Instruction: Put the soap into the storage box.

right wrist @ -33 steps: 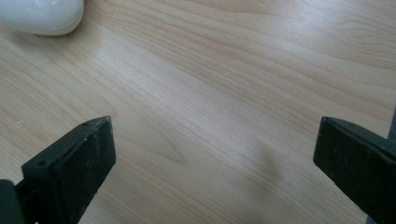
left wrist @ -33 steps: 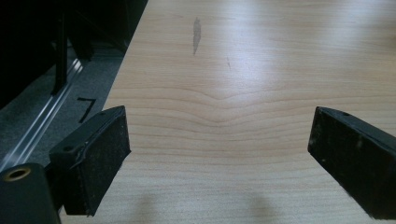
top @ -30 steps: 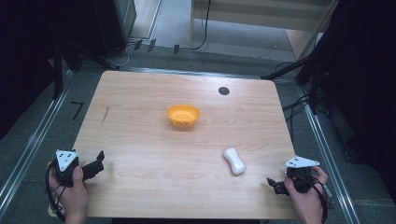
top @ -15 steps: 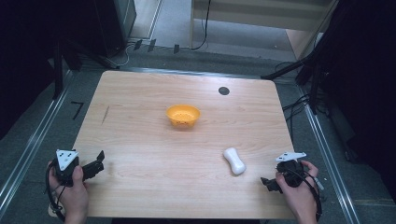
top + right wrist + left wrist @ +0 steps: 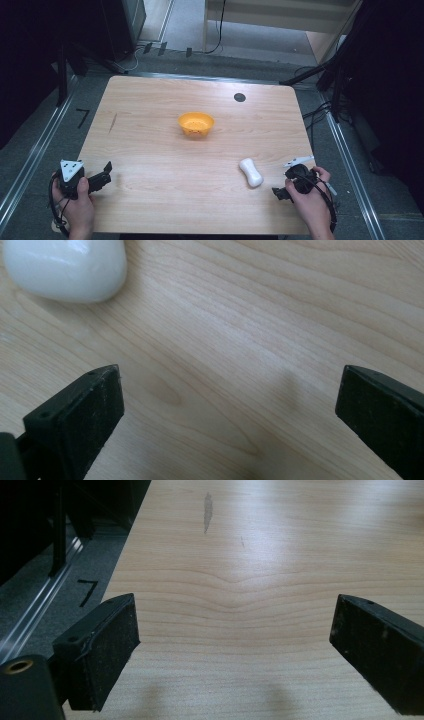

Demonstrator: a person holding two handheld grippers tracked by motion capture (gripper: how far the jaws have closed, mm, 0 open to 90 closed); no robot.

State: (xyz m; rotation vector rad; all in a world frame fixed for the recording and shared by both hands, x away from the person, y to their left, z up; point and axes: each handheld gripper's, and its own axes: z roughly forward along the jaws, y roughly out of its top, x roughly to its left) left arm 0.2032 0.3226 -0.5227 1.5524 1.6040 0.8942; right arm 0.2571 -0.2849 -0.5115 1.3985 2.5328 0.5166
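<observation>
The wooden table [image 5: 150, 150] is lying mostly bare, with an orange bowl [image 5: 196, 124] sitting near its middle and a small black disc [image 5: 239, 97] toward the far edge. The white bone-shaped object [image 5: 251, 172] is resting near the right front of the table, its long axis running from far-left to near-right, well apart from the bowl. The right gripper [image 5: 280, 192] is sitting just to the right of it, close to the table's front-right corner, jaws spread wide over bare wood; in the right gripper view the white object [image 5: 62, 267] is lying ahead and to the upper left, outside the gap. The left gripper [image 5: 102, 175] is idling at the left front edge, jaws also wide apart, much farther off. Open wood is lying all around the object, so the right hand looks best placed to reach it.
</observation>
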